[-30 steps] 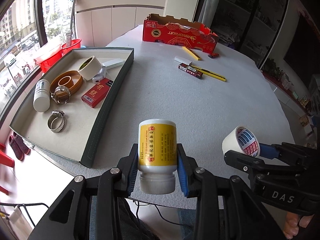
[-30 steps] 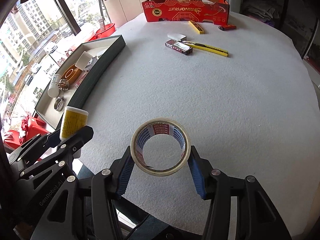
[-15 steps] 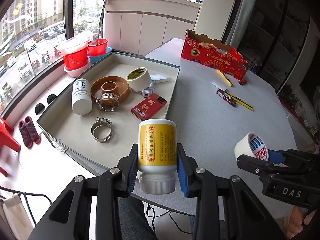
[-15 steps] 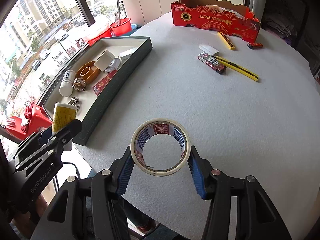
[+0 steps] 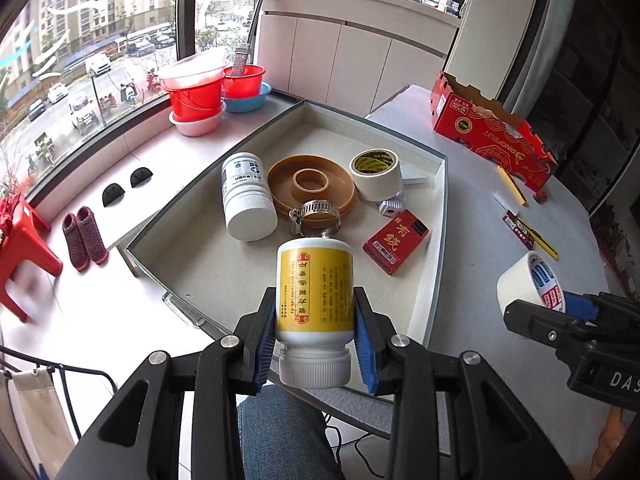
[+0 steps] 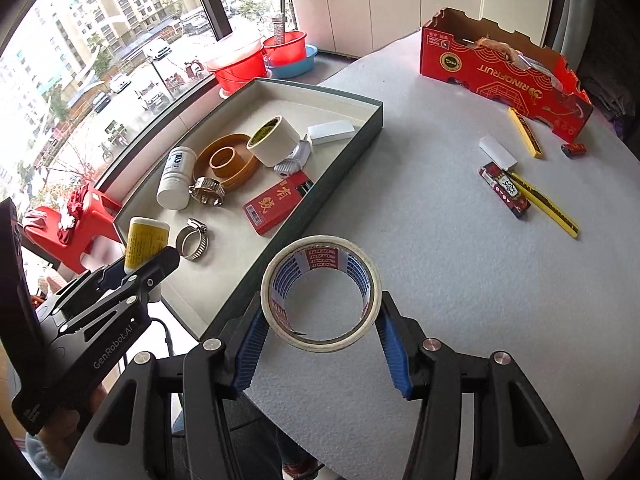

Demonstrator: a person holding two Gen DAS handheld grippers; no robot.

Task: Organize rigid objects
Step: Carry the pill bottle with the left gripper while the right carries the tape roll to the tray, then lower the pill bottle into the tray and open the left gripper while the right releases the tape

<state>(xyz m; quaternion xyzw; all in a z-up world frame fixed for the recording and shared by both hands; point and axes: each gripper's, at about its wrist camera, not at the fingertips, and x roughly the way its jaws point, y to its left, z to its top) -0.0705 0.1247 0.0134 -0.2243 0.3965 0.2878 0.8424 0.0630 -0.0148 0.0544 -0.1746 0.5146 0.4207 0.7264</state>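
Your left gripper (image 5: pixel 315 330) clamps the yellow bottle (image 5: pixel 315 292) over the tray (image 5: pixel 437 240), right gripper (image 6: pixel 320 340) pinching the tape roll (image 6: pixel 320 292) above the bench (image 6: pixel 460 280).

Right gripper (image 6: pixel 320 320) clamps tape roll (image 6: pixel 320 292); tray (image 6: pixel 340 152) beside.

left wrist: rides behind its tongs, close above the near end of the tray (image 5: pixel 438 216), facing along it toward the window | right wrist: rides behind its tongs above the counter (image 6: pixel 460 264) just beside the tray (image 6: pixel 340 160), facing the red box (image 6: pixel 504 76) | shared: tray, counter, red box (image 5: pixel 492 136), each other's tongs
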